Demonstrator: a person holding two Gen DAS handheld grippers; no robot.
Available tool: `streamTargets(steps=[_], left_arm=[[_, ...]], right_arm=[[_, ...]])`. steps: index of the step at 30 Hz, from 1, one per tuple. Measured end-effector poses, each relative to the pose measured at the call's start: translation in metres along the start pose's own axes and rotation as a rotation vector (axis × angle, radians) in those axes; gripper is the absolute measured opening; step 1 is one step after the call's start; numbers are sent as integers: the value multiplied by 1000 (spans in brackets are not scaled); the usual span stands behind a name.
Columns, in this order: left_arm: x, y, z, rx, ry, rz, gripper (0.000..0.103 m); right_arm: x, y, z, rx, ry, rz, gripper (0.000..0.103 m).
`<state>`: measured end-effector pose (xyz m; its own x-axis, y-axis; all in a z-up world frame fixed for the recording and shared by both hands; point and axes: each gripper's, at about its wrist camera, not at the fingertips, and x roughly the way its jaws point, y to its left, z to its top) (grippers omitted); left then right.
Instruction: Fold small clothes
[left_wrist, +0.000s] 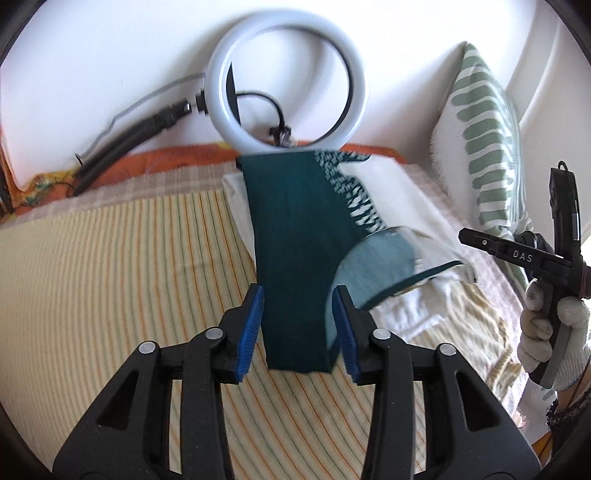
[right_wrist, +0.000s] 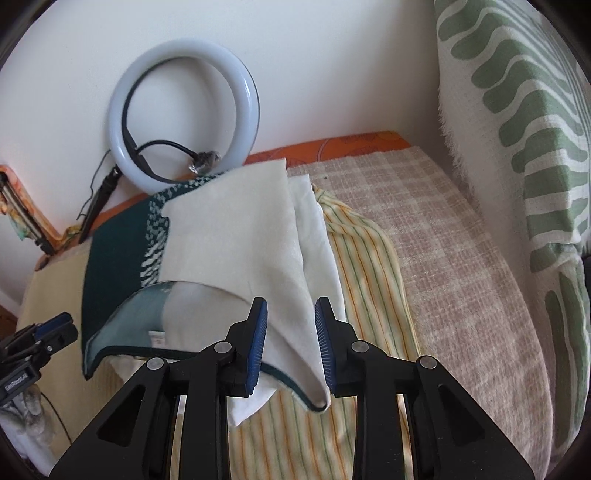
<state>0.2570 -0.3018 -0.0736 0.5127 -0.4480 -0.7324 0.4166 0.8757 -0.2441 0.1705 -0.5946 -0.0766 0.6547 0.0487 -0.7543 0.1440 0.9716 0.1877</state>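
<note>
Between the spread pads of the left claw (left_wrist: 297, 328) lies the teal garment's (left_wrist: 295, 236) near end — long axis running away across the bed (left_wrist: 110, 258); the right claw (right_wrist: 291, 341), also wide, straddles its cream corner.

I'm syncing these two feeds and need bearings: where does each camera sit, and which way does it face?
Left wrist: rides the left gripper, looking along its open fingers at the dark green garment, toward the wall; the gloved right hand shows at right.
Right wrist: rides the right gripper, fingers open around the garment's pale corner; the left gripper's tip shows low left.
Shared: garment, ring light, leaf-print pillow.
</note>
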Motion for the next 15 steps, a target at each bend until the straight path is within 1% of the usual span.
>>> streamTargets(steps=[1, 5, 8, 10, 11, 13, 14, 15], left_arm=[[-9, -3, -1, 15, -17, 5, 44], [-37, -11, -7, 71, -56, 21, 45], [-62, -13, -13, 90, -82, 11, 46], [-82, -13, -17, 99, -109, 1, 55], [-92, -14, -19, 109, -126, 0, 56], [-108, -15, -23, 131, -152, 4, 59], [-119, -16, -26, 146, -168, 6, 60], [-126, -17, -29, 155, -178, 5, 63]], right_arm=[[-5, 2, -1, 5, -7, 2, 25], [-31, 16, -12, 27, -42, 22, 25], [-52, 32, -20, 14, -72, 16, 25], [-64, 44, -24, 0, -90, 17, 25], [-71, 50, -27, -6, -100, 17, 25], [-83, 62, -32, -18, -114, 32, 29], [-88, 69, -36, -28, -126, 34, 36], [-93, 76, -39, -39, -140, 28, 39]])
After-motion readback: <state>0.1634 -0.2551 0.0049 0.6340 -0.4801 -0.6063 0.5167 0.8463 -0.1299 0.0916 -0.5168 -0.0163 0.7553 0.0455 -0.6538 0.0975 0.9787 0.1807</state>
